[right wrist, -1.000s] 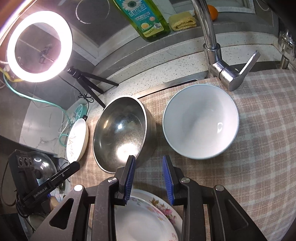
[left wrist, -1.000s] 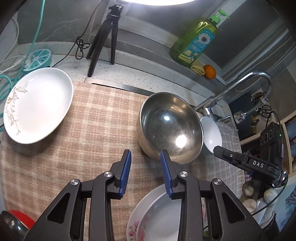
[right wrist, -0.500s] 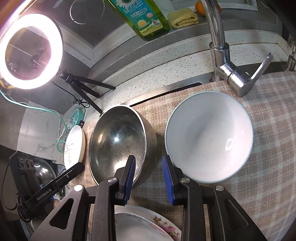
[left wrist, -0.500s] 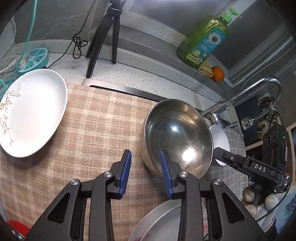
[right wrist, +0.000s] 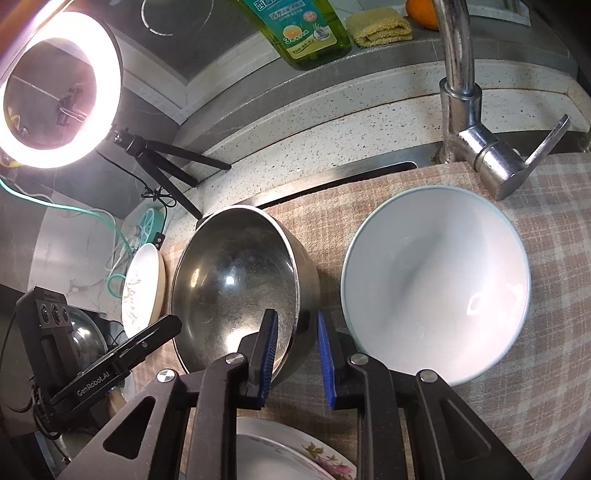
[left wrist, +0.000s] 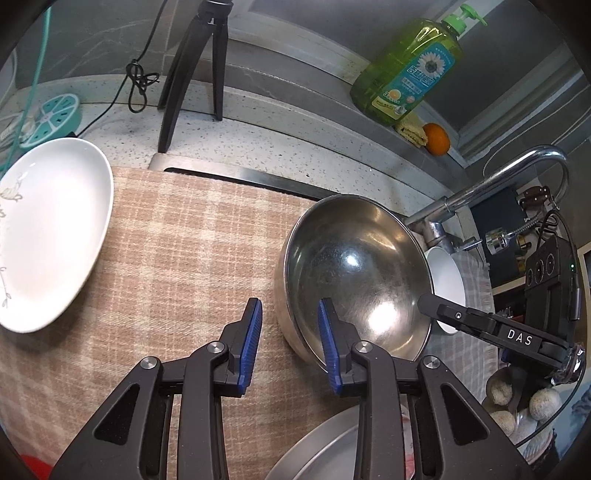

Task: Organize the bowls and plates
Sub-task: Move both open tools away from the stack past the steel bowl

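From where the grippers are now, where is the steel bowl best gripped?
By its thin rim, one finger inside and one outside. The steel bowl stands upright and open, too wide to span. Both grippers straddle opposite near edges: left gripper, right gripper, jaws closing.

Right gripper straddling the steel bowl's rim

The right gripper (right wrist: 295, 354) has its blue pads either side of the near rim of the steel bowl (right wrist: 236, 280), one pad inside, one outside, and the jaws are closing with a bit of gap left. Just to the right sits a white bowl (right wrist: 436, 284), both on a checked cloth (right wrist: 546, 332). A floral plate (right wrist: 295, 458) peeks out at the bottom, another plate (right wrist: 142, 288) stands left of the steel bowl. Faucet (right wrist: 469, 110), dish soap bottle (right wrist: 306, 33) and ring light (right wrist: 55, 88) are up behind.
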`<state>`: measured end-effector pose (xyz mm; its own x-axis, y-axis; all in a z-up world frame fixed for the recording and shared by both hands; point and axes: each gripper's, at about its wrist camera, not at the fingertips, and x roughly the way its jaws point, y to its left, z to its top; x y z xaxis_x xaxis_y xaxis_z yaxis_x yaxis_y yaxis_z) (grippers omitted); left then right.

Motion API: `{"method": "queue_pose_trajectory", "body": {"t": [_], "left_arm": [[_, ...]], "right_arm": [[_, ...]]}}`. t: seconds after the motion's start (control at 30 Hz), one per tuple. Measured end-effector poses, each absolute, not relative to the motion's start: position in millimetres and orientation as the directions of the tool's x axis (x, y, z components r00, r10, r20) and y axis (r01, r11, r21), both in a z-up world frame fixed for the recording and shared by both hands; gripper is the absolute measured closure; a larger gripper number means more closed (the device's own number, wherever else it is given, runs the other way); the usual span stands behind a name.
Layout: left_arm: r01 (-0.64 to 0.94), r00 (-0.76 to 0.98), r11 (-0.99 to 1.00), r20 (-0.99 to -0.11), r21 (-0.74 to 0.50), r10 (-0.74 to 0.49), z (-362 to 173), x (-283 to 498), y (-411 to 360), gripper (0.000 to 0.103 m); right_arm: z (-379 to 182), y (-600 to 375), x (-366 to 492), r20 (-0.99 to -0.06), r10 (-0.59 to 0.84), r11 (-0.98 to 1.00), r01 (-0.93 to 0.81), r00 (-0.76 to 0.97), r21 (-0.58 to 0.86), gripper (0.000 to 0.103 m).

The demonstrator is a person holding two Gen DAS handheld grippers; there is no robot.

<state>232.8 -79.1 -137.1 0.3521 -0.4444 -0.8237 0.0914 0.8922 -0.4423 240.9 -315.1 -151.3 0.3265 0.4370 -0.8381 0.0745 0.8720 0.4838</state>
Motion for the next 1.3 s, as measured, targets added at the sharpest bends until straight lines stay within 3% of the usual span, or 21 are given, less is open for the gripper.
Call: {"method": "queue_pose_trajectory", "body": {"t": [0.1, 0.23, 1.3], "left_arm": [[0.095, 0.351, 0.892, -0.824, -0.442, -0.445, -138, 234, -80, 0.076], [0.103, 0.348, 0.888, -0.82, -0.448, -0.454, -140, 236, -82, 0.084], [0.108, 0.361, 0.905, -0.832, -0.411, -0.421, -133, 225, -63, 0.083]], "right_arm": [[-151, -313, 242, -0.839, 0.439, 0.873, 0.068, 0.323, 0.483, 0.086], [-150, -312, 242, -0.841, 0.434, 0.876, 0.066, 0.324, 0.478, 0.089], [-138, -317, 230, -0.853, 0.387, 0.895, 0.079, 0.35, 0.438, 0.09]]}}
